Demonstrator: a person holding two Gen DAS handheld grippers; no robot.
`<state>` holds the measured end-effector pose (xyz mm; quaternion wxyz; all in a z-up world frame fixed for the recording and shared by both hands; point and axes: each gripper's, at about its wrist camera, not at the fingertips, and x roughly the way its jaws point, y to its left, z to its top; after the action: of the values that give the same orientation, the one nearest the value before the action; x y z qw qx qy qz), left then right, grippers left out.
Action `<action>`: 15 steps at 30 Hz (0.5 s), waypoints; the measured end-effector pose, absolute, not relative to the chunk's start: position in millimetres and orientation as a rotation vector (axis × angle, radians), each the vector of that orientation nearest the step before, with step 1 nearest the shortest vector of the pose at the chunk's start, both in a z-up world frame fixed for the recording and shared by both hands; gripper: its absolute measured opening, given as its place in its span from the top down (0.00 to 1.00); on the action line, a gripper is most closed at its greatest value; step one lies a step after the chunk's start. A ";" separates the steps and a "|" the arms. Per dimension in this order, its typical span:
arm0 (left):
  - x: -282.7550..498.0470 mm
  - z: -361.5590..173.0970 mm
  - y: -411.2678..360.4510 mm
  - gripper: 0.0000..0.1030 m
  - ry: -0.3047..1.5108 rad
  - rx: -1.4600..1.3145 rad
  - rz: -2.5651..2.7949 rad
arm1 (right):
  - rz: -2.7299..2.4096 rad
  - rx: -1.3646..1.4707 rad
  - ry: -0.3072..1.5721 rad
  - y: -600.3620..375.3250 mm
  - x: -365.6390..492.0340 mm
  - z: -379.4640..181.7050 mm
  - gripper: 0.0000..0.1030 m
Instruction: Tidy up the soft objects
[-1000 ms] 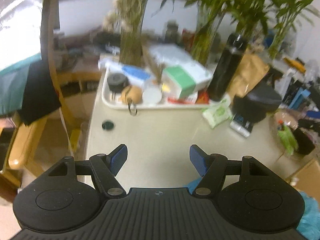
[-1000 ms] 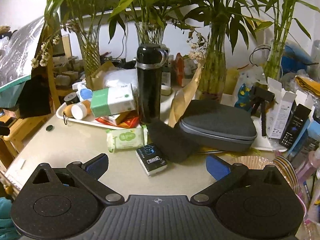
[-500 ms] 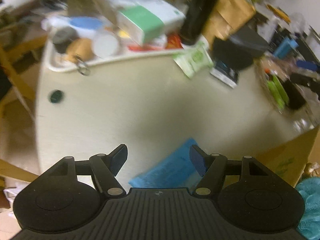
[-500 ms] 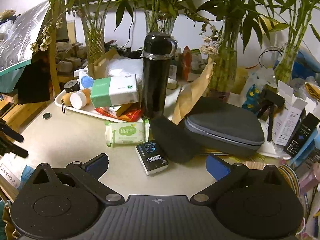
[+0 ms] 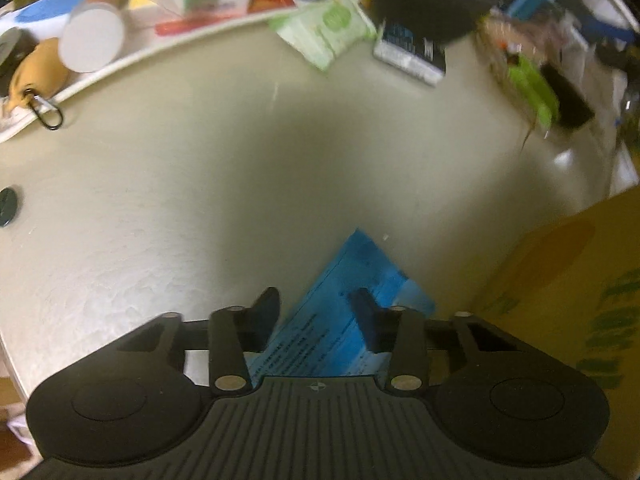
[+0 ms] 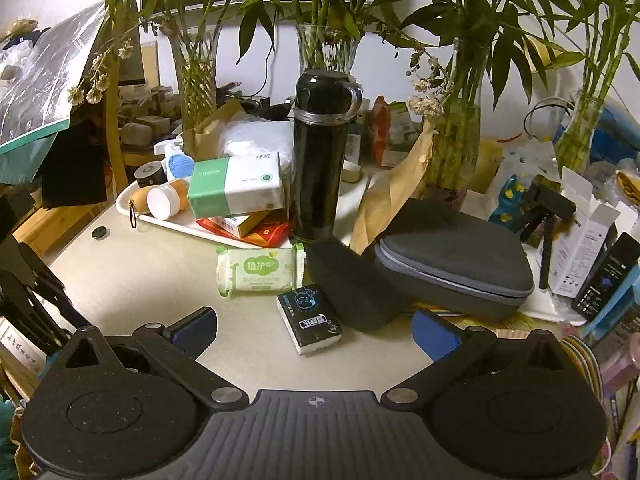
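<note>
A flat blue packet (image 5: pixel 352 264) lies at the near edge of the pale table (image 5: pixel 200 168). My left gripper (image 5: pixel 314 304) points steeply down over it. Its jaws are closing with the packet between them; the pads do not visibly press on it. A green wipes pack (image 6: pixel 258 270) and a small black tissue pack (image 6: pixel 310 318) lie mid-table, and both also show in the left wrist view, the wipes pack (image 5: pixel 326 28) beside the black tissue pack (image 5: pixel 412 50). My right gripper (image 6: pixel 314 324) hovers open just short of the black pack, with nothing between its fingers.
A white tray (image 6: pixel 160 220) at the back left carries a green-and-white tissue box (image 6: pixel 236 188) and bottles. A tall black flask (image 6: pixel 320 152), a grey zip case (image 6: pixel 452 260) and glass vases of bamboo stand behind. A cardboard box (image 5: pixel 560 300) sits beside the table edge.
My left gripper tipped downward and sank toward the table's near edge, bringing the blue packet between its jaws, which have narrowed. The right gripper has barely moved.
</note>
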<state>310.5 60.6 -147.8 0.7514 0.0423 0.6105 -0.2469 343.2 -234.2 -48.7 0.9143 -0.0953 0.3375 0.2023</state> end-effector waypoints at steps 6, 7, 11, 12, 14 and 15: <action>301.5 -141.7 55.7 1.00 1.273 0.151 -0.602 | 0.409 -0.192 0.694 -236.5 343.2 -48.1 0.00; 298.7 -140.5 54.0 1.00 1.265 0.152 -0.628 | 0.407 -0.190 0.694 -237.0 343.2 -47.9 0.00; 293.4 -137.1 51.8 1.00 1.233 0.195 -0.595 | 0.410 -0.187 0.688 -236.7 341.8 -46.3 0.00; 294.4 -135.6 53.7 1.00 1.225 0.184 -0.583 | 0.412 -0.188 0.687 -236.3 341.2 -46.2 0.00; 297.8 -131.4 60.3 1.00 1.215 0.151 -0.560 | 0.414 -0.193 0.688 -235.6 340.4 -46.6 0.00; 299.6 -129.4 63.4 1.00 1.207 0.134 -0.551 | 0.415 -0.195 0.688 -235.5 340.4 -46.9 0.00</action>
<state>299.6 63.4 -129.4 0.7858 0.0624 0.5597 -0.2556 340.4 -235.5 -46.9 0.9158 -0.0947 0.3342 0.2016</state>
